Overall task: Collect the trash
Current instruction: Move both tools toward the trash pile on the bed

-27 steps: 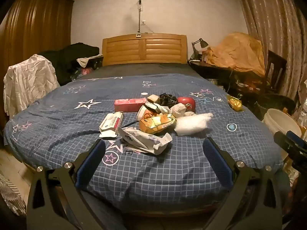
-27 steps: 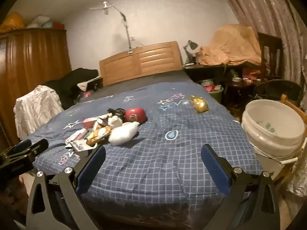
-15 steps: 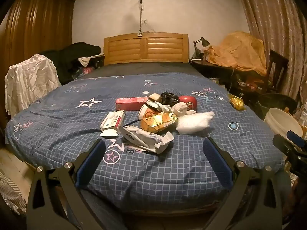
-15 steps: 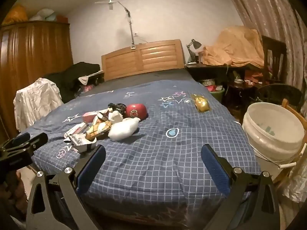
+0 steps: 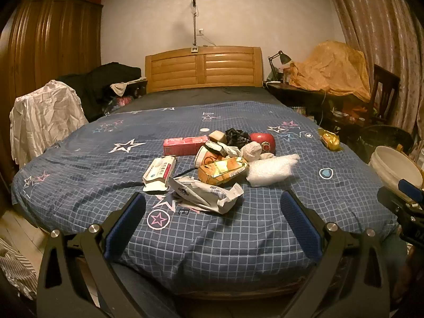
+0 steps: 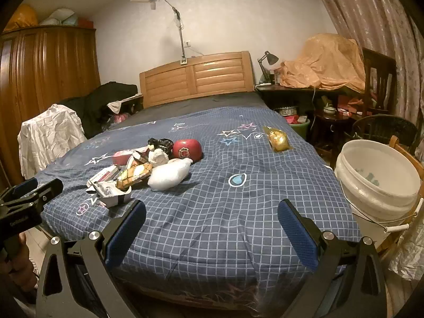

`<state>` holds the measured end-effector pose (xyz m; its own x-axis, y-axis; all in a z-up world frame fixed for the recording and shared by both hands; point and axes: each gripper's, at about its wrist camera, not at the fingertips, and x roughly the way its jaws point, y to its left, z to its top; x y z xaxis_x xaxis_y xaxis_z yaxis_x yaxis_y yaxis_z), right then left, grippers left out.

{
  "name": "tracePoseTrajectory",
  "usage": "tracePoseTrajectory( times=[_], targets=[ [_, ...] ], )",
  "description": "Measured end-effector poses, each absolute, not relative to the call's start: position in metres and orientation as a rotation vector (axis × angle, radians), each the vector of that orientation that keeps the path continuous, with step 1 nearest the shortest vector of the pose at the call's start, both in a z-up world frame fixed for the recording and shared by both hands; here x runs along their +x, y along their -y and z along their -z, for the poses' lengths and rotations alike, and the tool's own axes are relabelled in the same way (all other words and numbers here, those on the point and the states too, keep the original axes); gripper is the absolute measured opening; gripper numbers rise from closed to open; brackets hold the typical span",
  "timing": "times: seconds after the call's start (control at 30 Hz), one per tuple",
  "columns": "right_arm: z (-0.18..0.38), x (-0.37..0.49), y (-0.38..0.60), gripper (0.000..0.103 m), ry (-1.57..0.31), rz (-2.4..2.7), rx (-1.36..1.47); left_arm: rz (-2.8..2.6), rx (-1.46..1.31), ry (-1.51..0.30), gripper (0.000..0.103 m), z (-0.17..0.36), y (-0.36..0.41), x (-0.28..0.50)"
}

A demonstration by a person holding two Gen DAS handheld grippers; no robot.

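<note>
A heap of trash lies mid-bed on the blue checked cover (image 5: 212, 238): a crumpled white wrapper (image 5: 204, 194) nearest me, an orange snack bag (image 5: 222, 171), a white bubble-wrap wad (image 5: 270, 168), a white carton (image 5: 160, 172), a pink box (image 5: 184, 145), a red round item (image 5: 263, 141). A gold packet (image 6: 277, 139) lies apart at the right. My left gripper (image 5: 212, 209) is open and empty, short of the wrapper. My right gripper (image 6: 212, 212) is open and empty over bare cover, with the heap (image 6: 140, 172) to its left. A white bucket (image 6: 379, 182) stands at the bed's right side.
A wooden headboard (image 5: 204, 69) closes the far end. A cluttered desk with a lamp (image 6: 267, 58) and a chair (image 6: 379, 79) stand right of the bed. White cloth (image 5: 45, 114) and dark clothes are piled on the left beside a wardrobe (image 5: 53, 47).
Both views have shifted slightly: the trash heap sits a little lower and closer in each. Both grippers stay wide open and empty.
</note>
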<state>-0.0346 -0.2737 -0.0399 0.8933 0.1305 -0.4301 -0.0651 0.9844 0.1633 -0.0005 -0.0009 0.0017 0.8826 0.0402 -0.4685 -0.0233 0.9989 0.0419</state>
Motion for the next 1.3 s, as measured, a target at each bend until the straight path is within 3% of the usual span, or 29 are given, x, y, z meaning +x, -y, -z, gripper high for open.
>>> tracePoseTrajectory(
  times=[1.3],
  targets=[
    [0.044, -0.029, 0.273, 0.099, -0.487, -0.090, 0.159, -0.053, 0.043, -0.513, 0.098, 0.009, -0.003, 0.000]
  ],
)
